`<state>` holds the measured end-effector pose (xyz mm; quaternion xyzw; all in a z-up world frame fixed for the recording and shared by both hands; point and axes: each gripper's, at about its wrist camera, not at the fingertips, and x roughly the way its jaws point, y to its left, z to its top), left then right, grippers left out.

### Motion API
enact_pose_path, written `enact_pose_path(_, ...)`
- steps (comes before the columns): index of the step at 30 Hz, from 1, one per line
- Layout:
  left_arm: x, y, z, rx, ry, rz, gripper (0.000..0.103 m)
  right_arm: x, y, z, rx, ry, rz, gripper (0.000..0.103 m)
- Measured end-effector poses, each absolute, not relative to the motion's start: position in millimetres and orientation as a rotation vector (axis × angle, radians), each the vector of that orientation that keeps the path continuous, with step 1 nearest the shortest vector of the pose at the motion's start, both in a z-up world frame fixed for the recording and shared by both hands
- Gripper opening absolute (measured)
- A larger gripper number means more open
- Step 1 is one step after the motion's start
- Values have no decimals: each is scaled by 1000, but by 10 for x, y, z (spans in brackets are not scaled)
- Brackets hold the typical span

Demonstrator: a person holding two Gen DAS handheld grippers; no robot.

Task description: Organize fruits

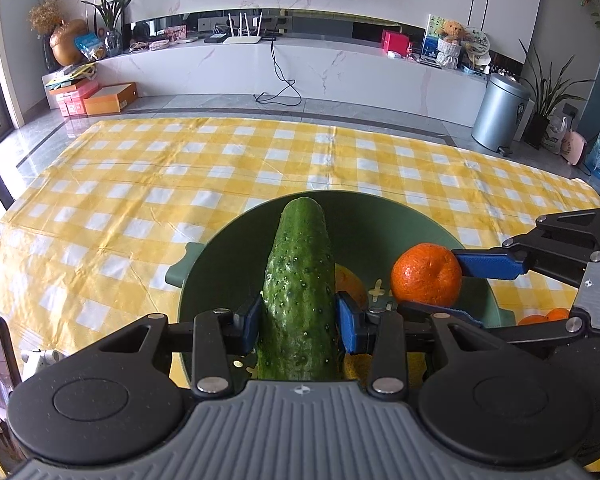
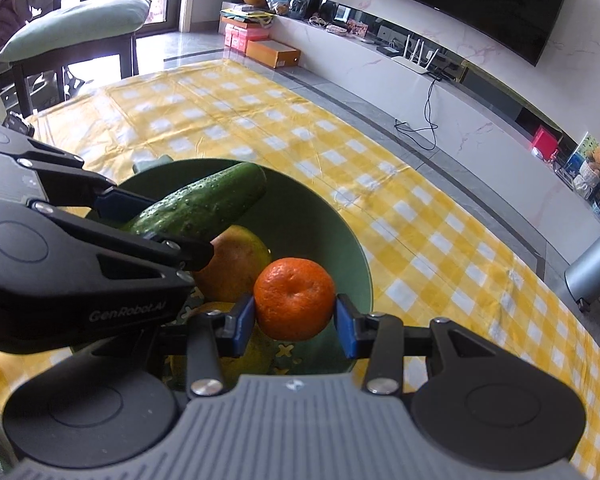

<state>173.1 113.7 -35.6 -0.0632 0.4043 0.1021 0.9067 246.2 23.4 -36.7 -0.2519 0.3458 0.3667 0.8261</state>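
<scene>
The left gripper (image 1: 298, 316) has its jaws closed narrow on the long, bumpy dark green cucumber (image 1: 300, 288), gripping it around its lower half so that most of its length sticks out ahead of the jaws, over the hollow of the round matte green ceramic bowl (image 1: 380, 216). In the right wrist view the cucumber appears to hang above the fruit in the bowl, not lying on it, though contact beneath it is hidden.

Just below and to the right of those jaws, a large yellow-orange fruit with a reddish blush (image 2: 232, 264), possibly a mango, already lies in the bowl, with more yellow fruit partly hidden under the grippers.

Further right, the right gripper (image 2: 295, 320) holds a round, dimpled bright orange tangerine (image 2: 295, 298) squarely between its blue pads (image 2: 242, 322), also above the bowl's inner slope, close to the near rim.

Beyond the right jaws, outside the bowl's edge, a few small orange fruits (image 1: 546, 316) sit on the tabletop with its yellow-and-white checked cloth (image 1: 180, 168).

My reading: the sorting is partly done. Some fruit is in, two pieces are over the bowl but not released, and the small orange fruits beside the bowl remain to be gathered.
</scene>
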Motion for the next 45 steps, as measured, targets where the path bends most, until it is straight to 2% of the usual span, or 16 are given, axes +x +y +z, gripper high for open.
enact_pose_path(16,1814,1244,-496,-138,864,255,44,2580,366,-493,-595,737,771,41)
enact_pose_path(26,1800,1181,-485,-72,856,292,45,2735,334,-506,-512,806,754,41)
enact_pose_path(41,1743,1059,-382,16,832,321,58,2639,247,-351,-506,767,737,45)
enact_pose_path(45,1696,1025,-299,20,815,323,59,2563,163,-244,-497,735,725,49)
